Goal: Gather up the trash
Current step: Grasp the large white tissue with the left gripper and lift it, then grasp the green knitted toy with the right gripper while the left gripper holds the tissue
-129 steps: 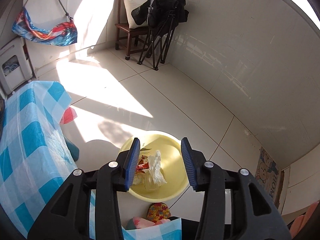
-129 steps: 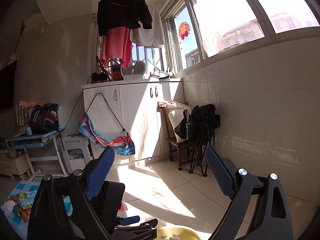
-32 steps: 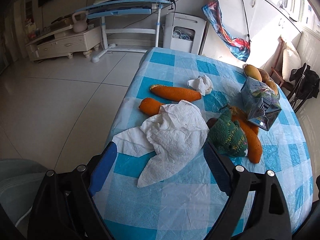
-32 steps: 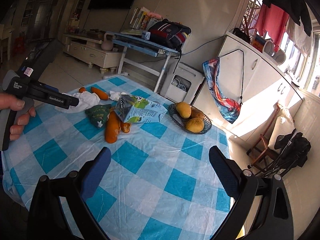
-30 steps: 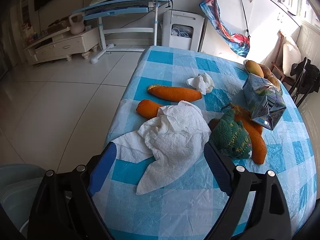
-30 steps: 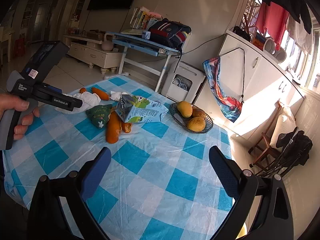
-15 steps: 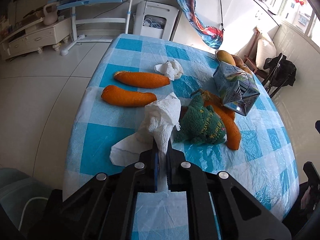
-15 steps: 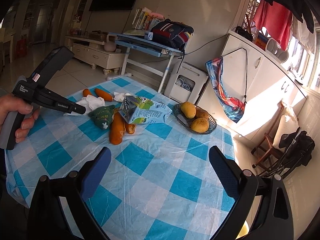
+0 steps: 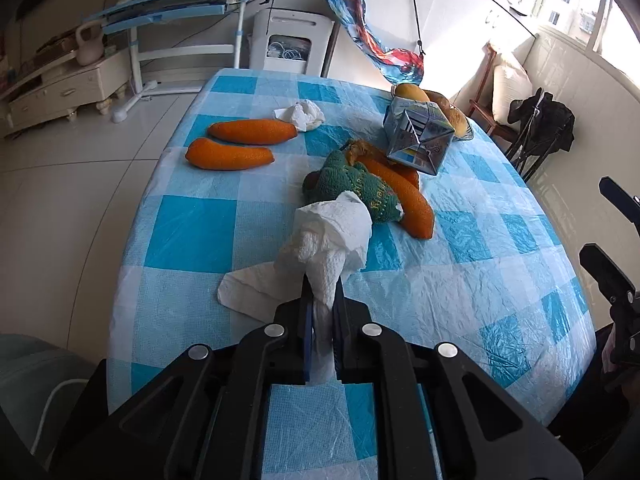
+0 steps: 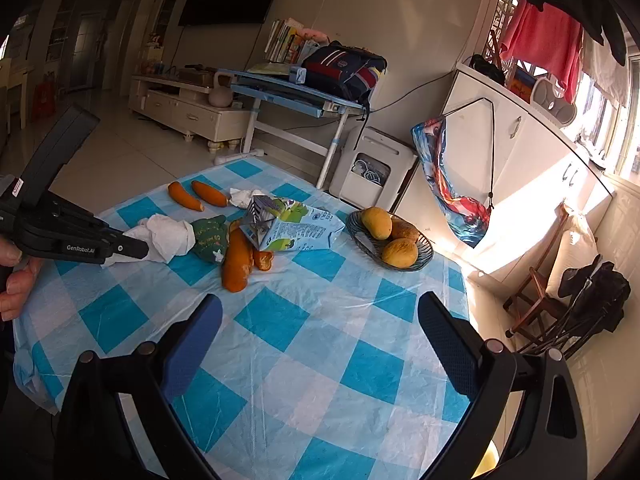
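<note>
While the left gripper (image 9: 322, 308) pinches down on the big white paper towel (image 9: 332, 236), its jaws ease a hair apart, though the pads are plainly pressing the paper between them. A second ago those jaws stood wide over the towel as it lay spread flat on the checked tablecloth (image 9: 460, 280); now the sheet is bunched into a peak and tugged toward the near edge, one corner trailing on the cloth. In my judgement that is the pick made, and the carry to a bin is the step ahead.

Just beyond the towel lie a green knitted thing (image 9: 352, 188) and a long orange peel (image 9: 404, 200), touching each other. Further out sit two more orange peels (image 9: 240, 144), a small crumpled tissue (image 9: 300, 114), a flattened milk carton (image 9: 420, 140) and a fruit bowl (image 10: 394, 240), none of them collected.

Over on the right, the right gripper (image 10: 320, 344) hovers wide open above the table, holding nothing, just as it did a second ago.
</note>
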`<state>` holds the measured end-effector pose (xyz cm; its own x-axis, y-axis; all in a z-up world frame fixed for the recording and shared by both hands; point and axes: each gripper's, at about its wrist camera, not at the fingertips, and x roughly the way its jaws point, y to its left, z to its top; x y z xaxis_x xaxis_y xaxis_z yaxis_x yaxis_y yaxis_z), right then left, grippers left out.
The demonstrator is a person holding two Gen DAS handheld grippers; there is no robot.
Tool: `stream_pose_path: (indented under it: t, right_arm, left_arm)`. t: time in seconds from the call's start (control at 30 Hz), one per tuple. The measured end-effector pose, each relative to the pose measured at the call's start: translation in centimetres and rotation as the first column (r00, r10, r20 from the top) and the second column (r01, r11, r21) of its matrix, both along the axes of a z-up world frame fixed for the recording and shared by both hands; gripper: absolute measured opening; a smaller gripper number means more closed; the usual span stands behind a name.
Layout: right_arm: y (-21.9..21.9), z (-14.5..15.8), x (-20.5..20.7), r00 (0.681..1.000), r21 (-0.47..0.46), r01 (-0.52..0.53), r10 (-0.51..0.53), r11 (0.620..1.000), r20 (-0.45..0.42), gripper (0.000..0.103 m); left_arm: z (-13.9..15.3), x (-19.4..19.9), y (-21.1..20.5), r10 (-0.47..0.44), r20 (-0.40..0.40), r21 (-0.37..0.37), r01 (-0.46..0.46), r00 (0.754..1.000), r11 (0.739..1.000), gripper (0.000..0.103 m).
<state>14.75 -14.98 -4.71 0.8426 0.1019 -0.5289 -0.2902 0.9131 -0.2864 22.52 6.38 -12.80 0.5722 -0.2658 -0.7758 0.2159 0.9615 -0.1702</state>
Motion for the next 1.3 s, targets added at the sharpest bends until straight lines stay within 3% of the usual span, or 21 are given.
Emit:
stream_pose_path:
  t: [0.13, 0.23, 0.7, 0.77, 0.83, 0.9, 1.07, 1.3]
  right_arm:
    - [0.2, -0.2, 0.0, 1.000, -0.007, -0.002, 0.002, 1.000, -0.005, 0.094]
    - [0.4, -0.5, 0.0, 1.000, -0.013, -0.007, 0.007, 1.000, -0.009, 0.094]
    - [1.6, -1.9, 0.3, 0.997, -0.022, -0.038, 0.036, 0.999, -0.062, 0.094]
    - [1.6, -1.8, 0.3, 0.997, -0.002, -0.041, 0.041, 0.999, -0.065, 0.094]
    - [1.7, -1.5, 0.3, 0.997, 0.028, -0.049, 0.051, 0.998, -0.060, 0.094]
    - [1.9, -1.2, 0.3, 0.997, 0.052, -0.057, 0.060, 0.997, -0.055, 0.094]
    - [4.1, -0.6, 0.3, 0.991, 0.045, -0.133, 0.134, 0.990, -0.021, 0.094]
    - [7.5, -0.6, 3.2, 0.976, 0.107, -0.209, 0.215, 0.972, -0.044, 0.092]
  left_arm:
    - [0.1, -0.7, -1.1, -0.012, 0.030, 0.055, 0.010, 0.999, 0.998, 0.026]
    - [0.2, -0.8, -1.3, -0.006, 0.045, 0.080, 0.003, 0.999, 0.997, 0.032]
    - [0.3, -0.4, -1.1, 0.002, 0.052, 0.075, -0.006, 0.999, 0.997, 0.034]
    - [0.3, -0.3, -1.0, -0.001, 0.045, 0.061, -0.001, 0.999, 0.998, 0.029]
    - [0.4, -0.2, -0.8, 0.000, 0.040, 0.038, -0.002, 0.999, 0.999, 0.012]
    - [0.7, -0.1, -0.1, 0.023, 0.044, 0.000, -0.023, 0.999, 1.000, 0.008]
    - [1.4, 0.1, 2.1, 0.115, 0.056, -0.084, -0.110, 0.992, 0.990, 0.007]
    - [2.6, 0.1, 5.3, 0.265, 0.094, -0.163, -0.248, 0.960, 0.955, 0.007]
